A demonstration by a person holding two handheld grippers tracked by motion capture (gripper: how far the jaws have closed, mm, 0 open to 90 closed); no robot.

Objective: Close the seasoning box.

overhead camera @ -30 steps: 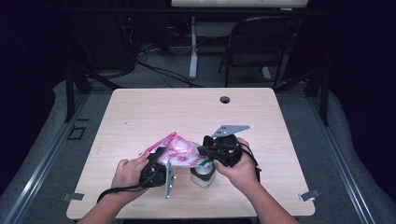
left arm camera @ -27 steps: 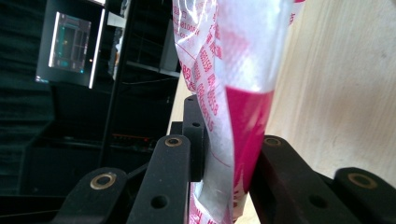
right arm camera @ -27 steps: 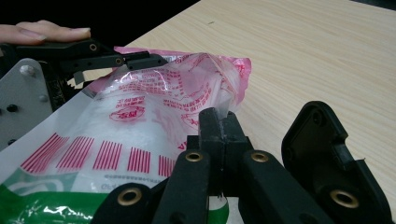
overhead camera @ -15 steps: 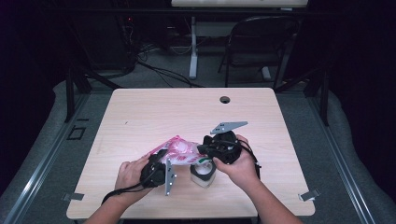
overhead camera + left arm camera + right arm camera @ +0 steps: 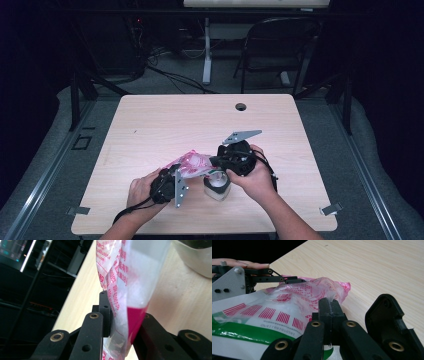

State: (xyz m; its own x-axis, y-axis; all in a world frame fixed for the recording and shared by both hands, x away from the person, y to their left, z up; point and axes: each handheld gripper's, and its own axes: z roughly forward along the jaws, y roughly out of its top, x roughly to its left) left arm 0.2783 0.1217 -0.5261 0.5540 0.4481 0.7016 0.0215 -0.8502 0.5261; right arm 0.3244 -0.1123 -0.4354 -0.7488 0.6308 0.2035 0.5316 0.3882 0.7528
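On the left I've got my left tool [image 5: 176,176] low over the near part of the tabletop [image 5: 150,125], my hand wrapped round its body. In the left gripper view its jaws are pinching the plastic bag [image 5: 130,290], the film with red print and a solid pink band caught between the pads; they have just been closing a touch further on it. Off to the upper right of that view sits the rim of a white cup [image 5: 195,257], standing on the wood just beside the bag.

Moving to the middle: from above, the bag [image 5: 192,164] is stretched between the two tools, bunched and pink, held just over the tabletop near its front edge. The cup [image 5: 217,184] stands right below it, slightly nearer to me.

On the right, my right tool [image 5: 216,163] comes in from the other side, its grey plate tilted up. In the right gripper view its jaws are pressed tight together on a thin pinch of the bag's clear film [image 5: 331,298], and beyond it I can see the left tool [image 5: 294,280] gripping the far edge.
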